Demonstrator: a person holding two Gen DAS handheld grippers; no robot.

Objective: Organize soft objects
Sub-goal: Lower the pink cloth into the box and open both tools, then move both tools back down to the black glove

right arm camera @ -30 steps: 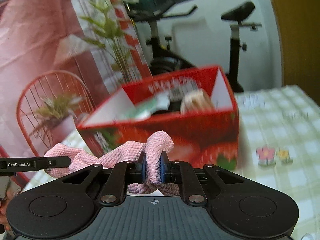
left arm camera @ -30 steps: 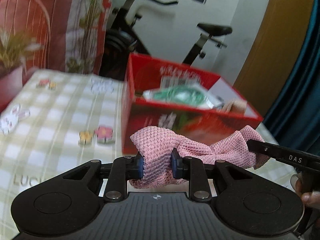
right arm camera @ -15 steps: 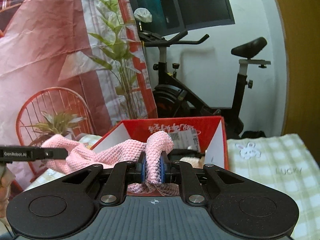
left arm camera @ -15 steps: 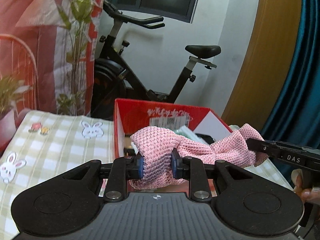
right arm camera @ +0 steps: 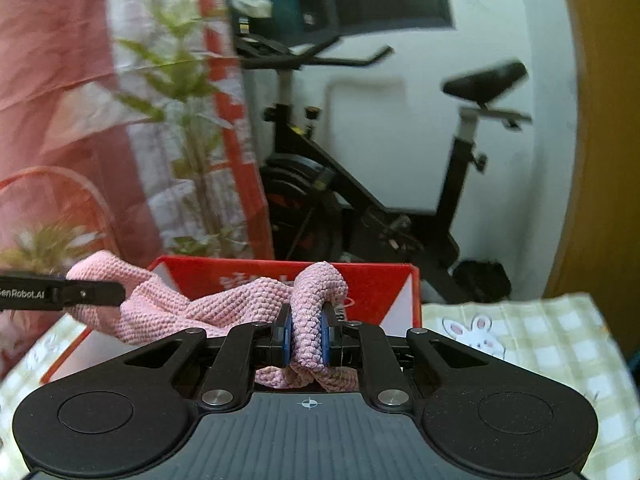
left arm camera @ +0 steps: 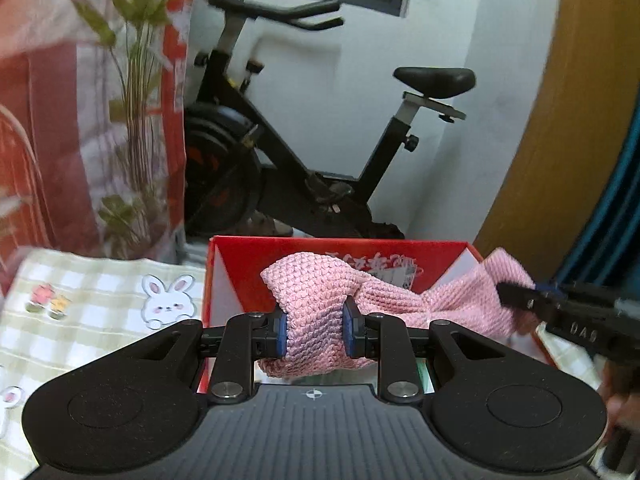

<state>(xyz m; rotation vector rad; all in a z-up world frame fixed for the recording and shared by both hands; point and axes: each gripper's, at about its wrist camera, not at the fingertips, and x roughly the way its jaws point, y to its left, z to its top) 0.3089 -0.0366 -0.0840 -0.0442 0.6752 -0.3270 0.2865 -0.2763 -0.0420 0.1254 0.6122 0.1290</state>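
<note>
A pink knitted cloth (left arm camera: 404, 300) hangs stretched between my two grippers, above the open red cardboard box (left arm camera: 248, 256). My left gripper (left arm camera: 314, 330) is shut on one end of it. My right gripper (right arm camera: 306, 338) is shut on the other end, where the pink cloth (right arm camera: 224, 304) bunches over the pads. The right gripper also shows at the right of the left wrist view (left arm camera: 520, 300), and the left gripper at the left of the right wrist view (right arm camera: 96, 292). The red box (right arm camera: 376, 284) lies just ahead and below; its contents are hidden.
The box stands on a table with a green-checked cloth with rabbit prints (left arm camera: 120, 304), also seen in the right wrist view (right arm camera: 532, 336). Behind the table are an exercise bike (left arm camera: 320, 152), a tall green plant (left arm camera: 136, 92), a red-and-white curtain and a wooden door (left arm camera: 576, 128).
Both grippers have risen and moved forward with the pink cloth, from in front of the box to over its opening. The box has dropped lower in both views.
</note>
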